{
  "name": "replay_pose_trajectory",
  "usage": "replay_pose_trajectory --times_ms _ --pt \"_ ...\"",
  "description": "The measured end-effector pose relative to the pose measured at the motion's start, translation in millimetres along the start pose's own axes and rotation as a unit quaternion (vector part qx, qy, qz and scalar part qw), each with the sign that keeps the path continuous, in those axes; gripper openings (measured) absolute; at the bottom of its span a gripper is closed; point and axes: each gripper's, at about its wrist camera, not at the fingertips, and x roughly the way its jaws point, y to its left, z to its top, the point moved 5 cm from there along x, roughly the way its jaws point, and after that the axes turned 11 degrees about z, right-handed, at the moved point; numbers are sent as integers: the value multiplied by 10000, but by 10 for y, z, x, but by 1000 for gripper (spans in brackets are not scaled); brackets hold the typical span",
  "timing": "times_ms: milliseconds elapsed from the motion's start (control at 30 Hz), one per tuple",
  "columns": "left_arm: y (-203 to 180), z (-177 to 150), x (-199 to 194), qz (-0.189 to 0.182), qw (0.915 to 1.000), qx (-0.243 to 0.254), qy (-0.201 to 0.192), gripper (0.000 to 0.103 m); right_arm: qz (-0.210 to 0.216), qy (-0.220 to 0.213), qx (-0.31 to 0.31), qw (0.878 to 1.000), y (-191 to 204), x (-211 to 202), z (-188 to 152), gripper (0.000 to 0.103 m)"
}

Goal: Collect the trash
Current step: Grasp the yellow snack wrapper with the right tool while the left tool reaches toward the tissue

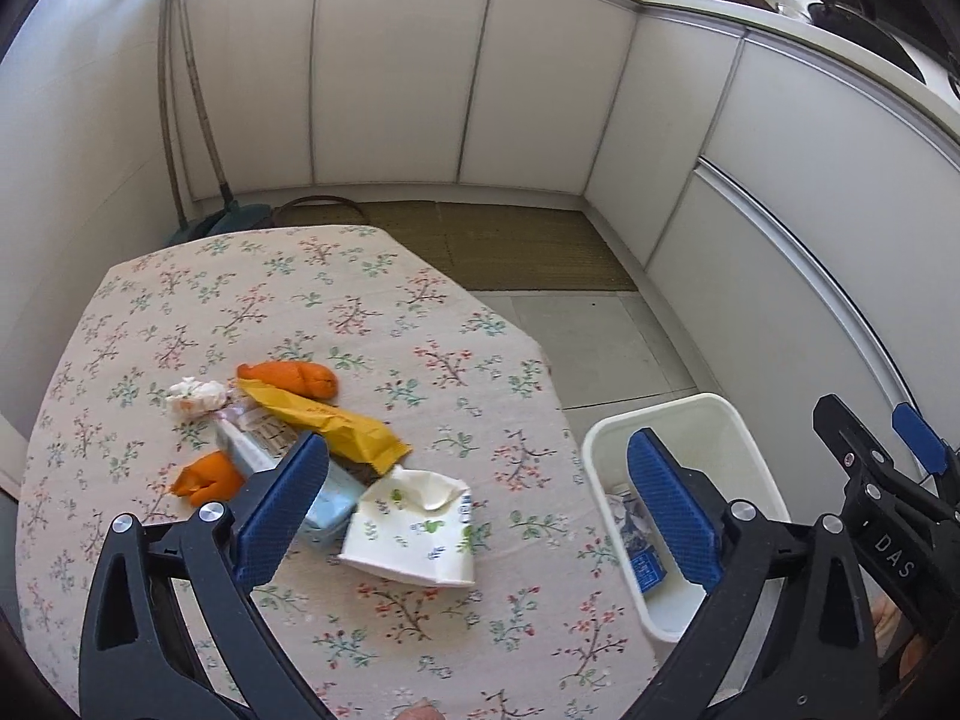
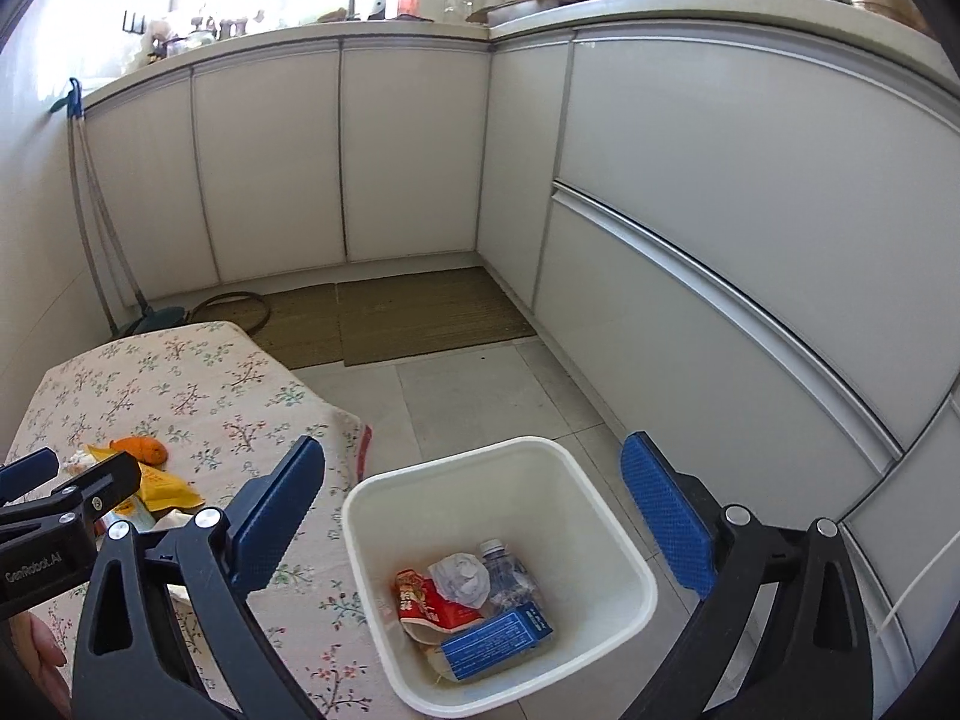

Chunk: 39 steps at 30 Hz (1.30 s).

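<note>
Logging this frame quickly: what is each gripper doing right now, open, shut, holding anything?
Left gripper: open, empty, over the table's trash.
Right gripper: open, empty, above the white bin.

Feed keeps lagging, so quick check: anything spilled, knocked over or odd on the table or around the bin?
Nothing spilled. The bin stands upright on the floor beside the table with its trash inside. The rest lies in a loose pile on the cloth: orange peels, a yellow wrapper, a torn tissue pack. Both grippers are open and empty.
</note>
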Motion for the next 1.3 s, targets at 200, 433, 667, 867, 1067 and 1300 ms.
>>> replay_pose_trajectory --times_ms 200,433,667,867,1067,1300 --pt "829 -23 134 475 9970 -556 234 96 327 151 -410 9985 616 190 11 96" --pt "1674 -122 243 807 9853 -1340 689 96 755 398 -789 9932 1313 436 -44 96" --pt "2207 -167 183 834 9770 -1771 849 96 1306 904 -1313 9785 1942 777 -172 96" --pt "2420 -148 93 770 9752 -1922 781 96 1728 1508 -1979 9530 2306 1118 -403 96" --pt "2526 -158 93 745 9751 -1933 798 96 2161 1972 -2257 9292 2529 1419 -560 96" --pt "2632 -212 218 771 9719 -2010 953 96 2552 2543 -2018 9108 2622 1726 -718 35"
